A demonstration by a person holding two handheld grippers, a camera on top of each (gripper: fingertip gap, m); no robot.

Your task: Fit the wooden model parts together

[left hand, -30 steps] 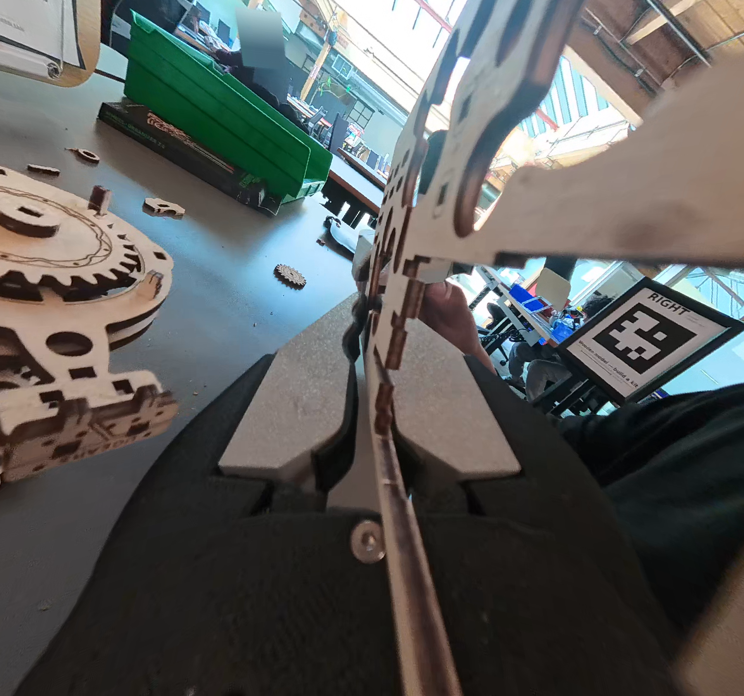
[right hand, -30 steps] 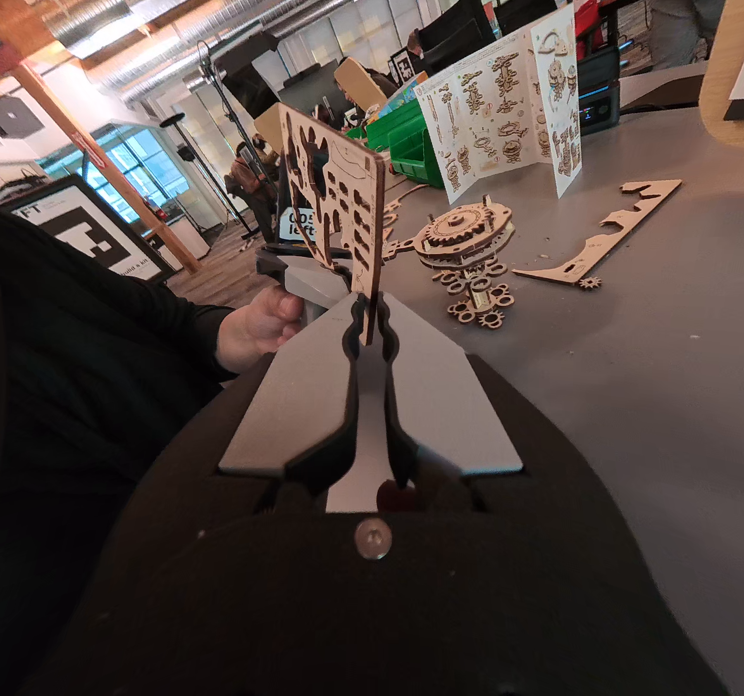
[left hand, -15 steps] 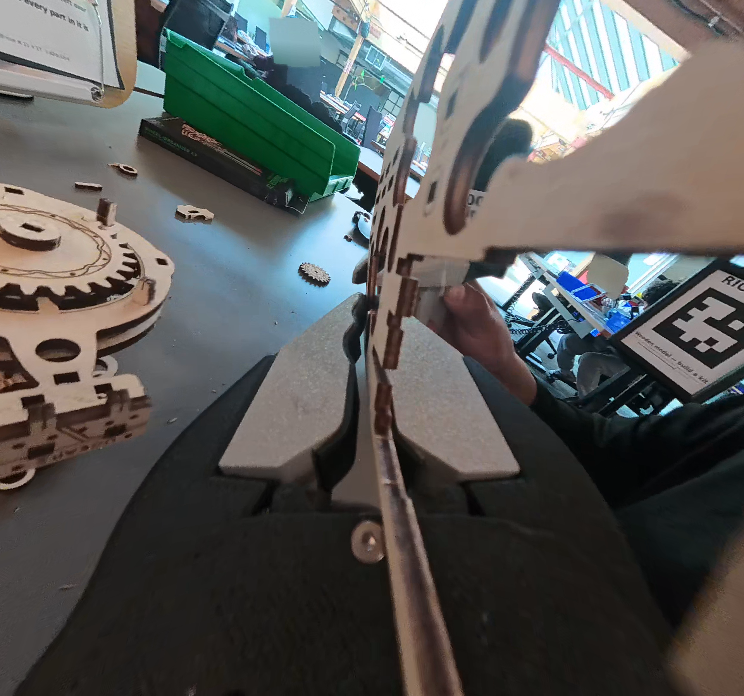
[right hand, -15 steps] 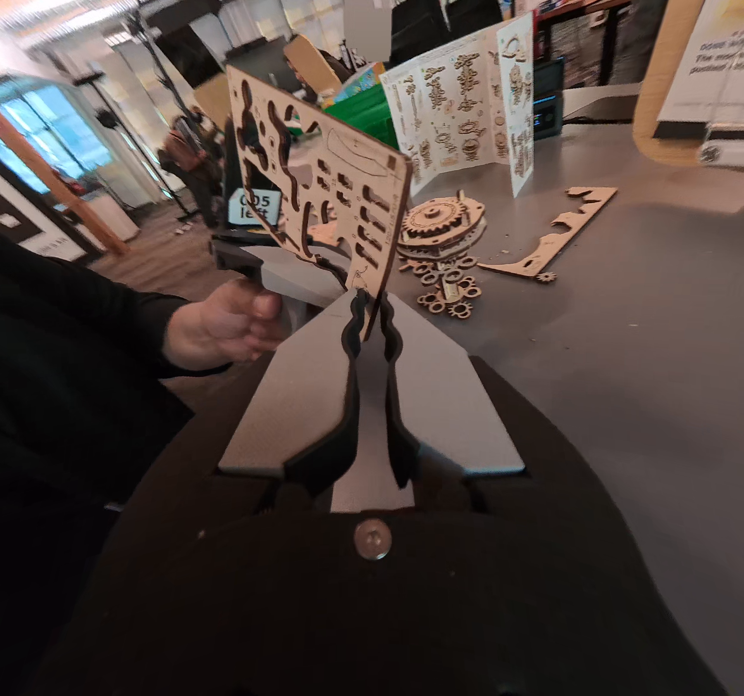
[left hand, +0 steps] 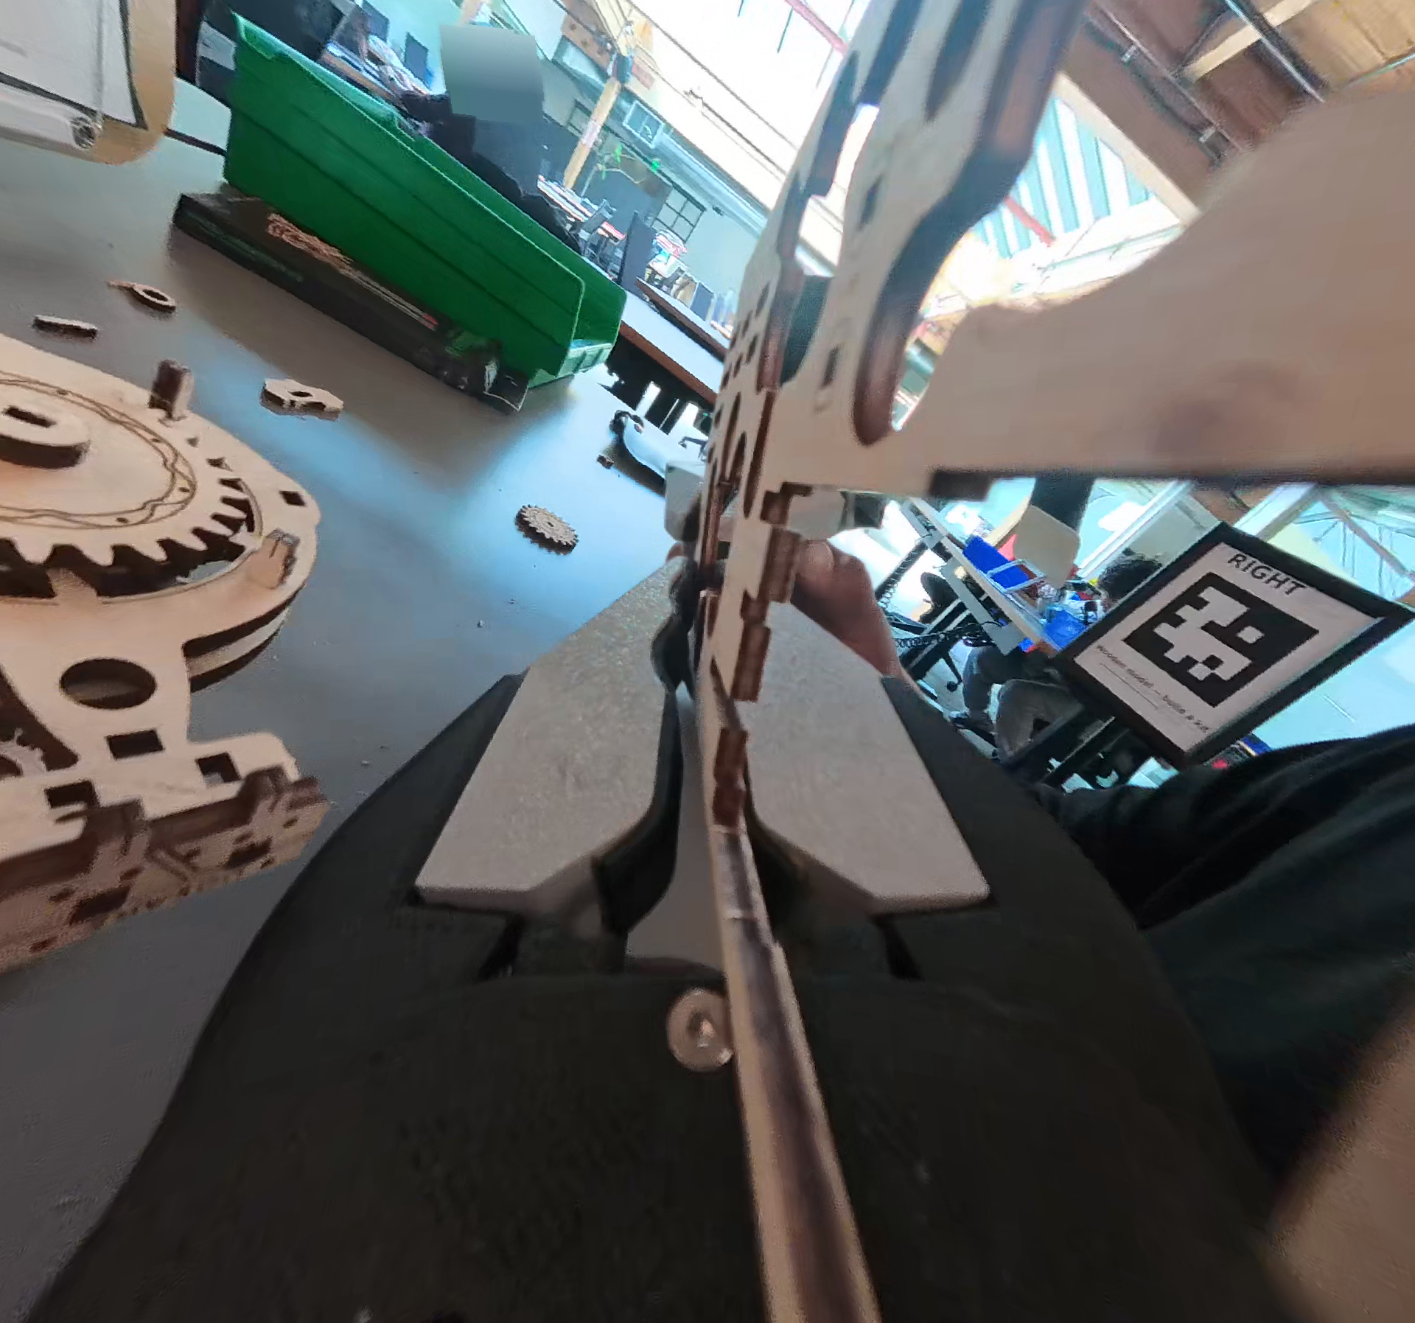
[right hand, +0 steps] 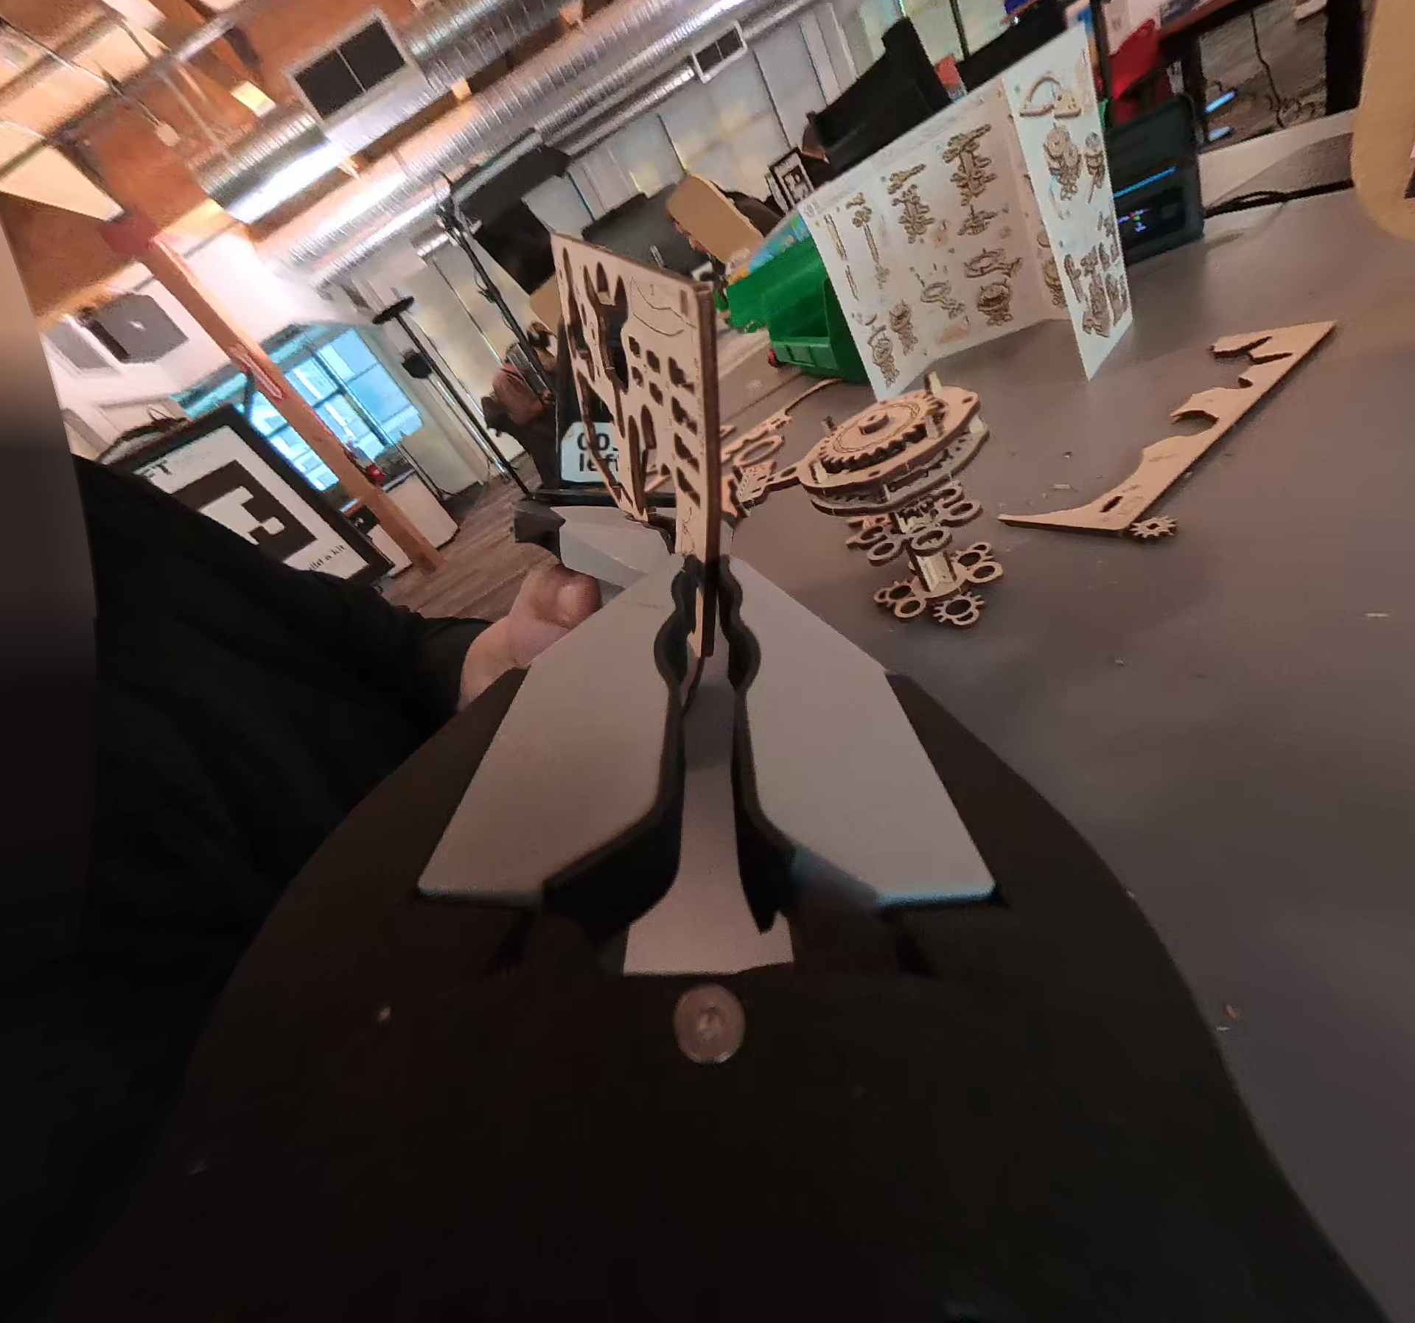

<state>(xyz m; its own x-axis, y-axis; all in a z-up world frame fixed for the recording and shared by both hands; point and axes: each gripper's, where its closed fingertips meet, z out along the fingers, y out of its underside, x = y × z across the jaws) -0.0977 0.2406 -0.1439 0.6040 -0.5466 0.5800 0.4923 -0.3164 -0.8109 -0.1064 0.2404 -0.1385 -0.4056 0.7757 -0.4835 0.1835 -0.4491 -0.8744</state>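
Wooden model parts lie across the grey table point(right hand: 1148, 712), and the biggest in hand is a flat, pale plywood sheet with laser-cut holes point(right hand: 651, 398), held upright on edge above the table's near side. Both grippers clamp it: the left gripper point(left hand: 708, 643) has its 2 grey fingers closed on the sheet's lower edge, and the right gripper point(right hand: 700, 597) pinches a bottom corner of the same sheet. Behind stands a folded white instruction leaflet point(right hand: 988, 229), next to a green plastic bin point(left hand: 398, 229). On the table sits a round, layered wooden gear assembly point(right hand: 896, 459), well apart from the sheet. To its right lies a long, notched wooden offcut strip point(right hand: 1171, 444), with a small wooden cog point(right hand: 1152, 526) just beside its near end.
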